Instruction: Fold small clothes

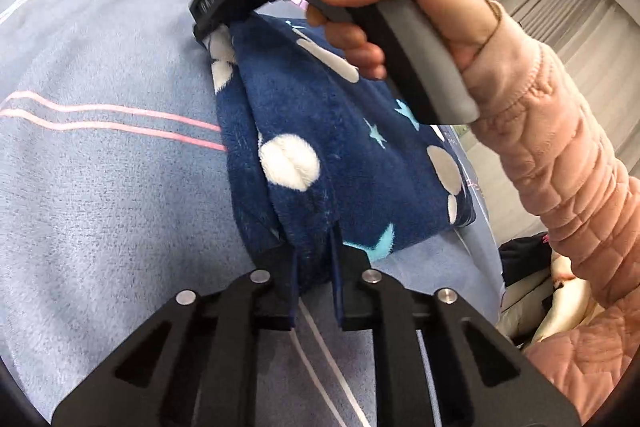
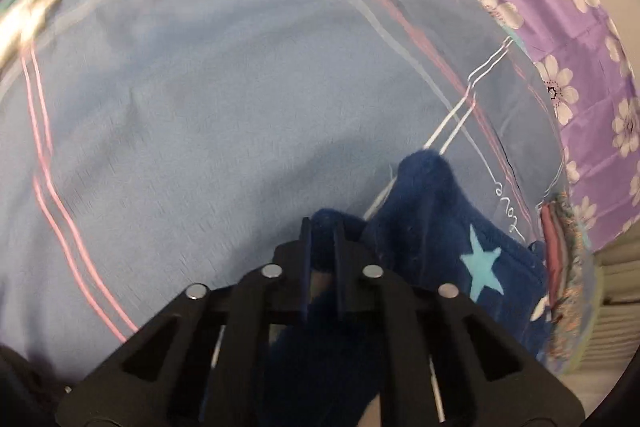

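The navy fleece garment [image 1: 344, 147], plush with white dots and light blue stars, lies partly folded on the blue bedspread [image 1: 104, 187] with its pink and white stripes. My left gripper [image 1: 314, 247] is clamped on its near edge, fleece bunched between the jaws. My right gripper [image 1: 210, 35] pinches the far corner; from its own camera the fabric sits squeezed between the closed fingers [image 2: 306, 243]. My right hand [image 1: 420, 11] and pink quilted sleeve [image 1: 560, 163] cross above the garment. A purple flowered cloth [image 2: 560, 39] lies beyond the bedspread.
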Motion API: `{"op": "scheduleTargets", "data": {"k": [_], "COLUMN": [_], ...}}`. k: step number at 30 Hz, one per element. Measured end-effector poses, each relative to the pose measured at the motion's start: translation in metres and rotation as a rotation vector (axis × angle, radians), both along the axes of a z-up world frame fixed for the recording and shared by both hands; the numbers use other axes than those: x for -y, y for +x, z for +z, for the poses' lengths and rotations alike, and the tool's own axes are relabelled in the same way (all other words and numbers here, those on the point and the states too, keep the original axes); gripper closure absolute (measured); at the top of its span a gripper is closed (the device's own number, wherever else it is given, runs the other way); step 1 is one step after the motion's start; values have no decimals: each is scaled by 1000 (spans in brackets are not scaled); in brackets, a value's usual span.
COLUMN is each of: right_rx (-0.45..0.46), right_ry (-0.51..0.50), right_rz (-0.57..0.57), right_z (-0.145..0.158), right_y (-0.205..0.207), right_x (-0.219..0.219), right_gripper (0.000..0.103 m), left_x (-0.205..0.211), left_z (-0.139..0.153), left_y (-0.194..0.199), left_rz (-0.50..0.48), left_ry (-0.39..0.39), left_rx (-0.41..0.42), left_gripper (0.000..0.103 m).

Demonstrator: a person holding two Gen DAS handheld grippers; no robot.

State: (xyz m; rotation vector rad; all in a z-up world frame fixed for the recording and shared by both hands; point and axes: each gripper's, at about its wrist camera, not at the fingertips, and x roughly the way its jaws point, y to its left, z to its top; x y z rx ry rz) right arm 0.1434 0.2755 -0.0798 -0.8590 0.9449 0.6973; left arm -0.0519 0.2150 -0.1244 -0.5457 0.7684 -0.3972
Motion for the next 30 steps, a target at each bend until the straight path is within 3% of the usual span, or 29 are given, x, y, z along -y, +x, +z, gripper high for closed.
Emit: {"op": "scheduleTargets", "data": {"k": [4,7,9,10,12,14,16,17,18,21,25,28,30], "right_rx": [-72,-90,-71,-30,10,-35,-119,-167,-209,-175,-196,-160,-138], "right_ry": [88,189,271,315,317,301,255,231,237,287,304,344,428], "right_rz": [0,-13,-29,-29,-44,-87,-100,-93,-87,-67,-104,-116,-107], "right_z": [-11,5,28,45,61,62,44,28,15,-10,-2,17,38], "right_y": [16,19,19,17,16,23,27,28,28,28,30,19,4], "right_x": [7,21,34,44,55,66,67,64,62,53,58,80,113], "right_gripper": [99,91,63,58,57,57,57,67,70,65,64,63,51], "left_x": [4,2,1,0,-1,-1,-5,-5,-4,-2,0,-1,0], "left_z": [-4,-5,-6,-7,-7,-7,-9,-9,-9,-8,-7,-6,-2], "left_y": [-5,-4,-3,-3,-2,-2,-1,-1,-1,-1,-1,-3,-7], "left_rz": [-9,-13,-13,-13,-14,-14,-15,-15,-15,-7,-6,1,9], "left_ry": [18,1,-8,-13,-16,-17,-25,-27,-24,5,15,27,51], "left_rx": [-14,-21,-23,-25,-26,-26,-28,-29,-30,-31,-35,-30,-16], "left_gripper": [91,91,90,90,89,88,88,88,88,88,86,84,83]}}
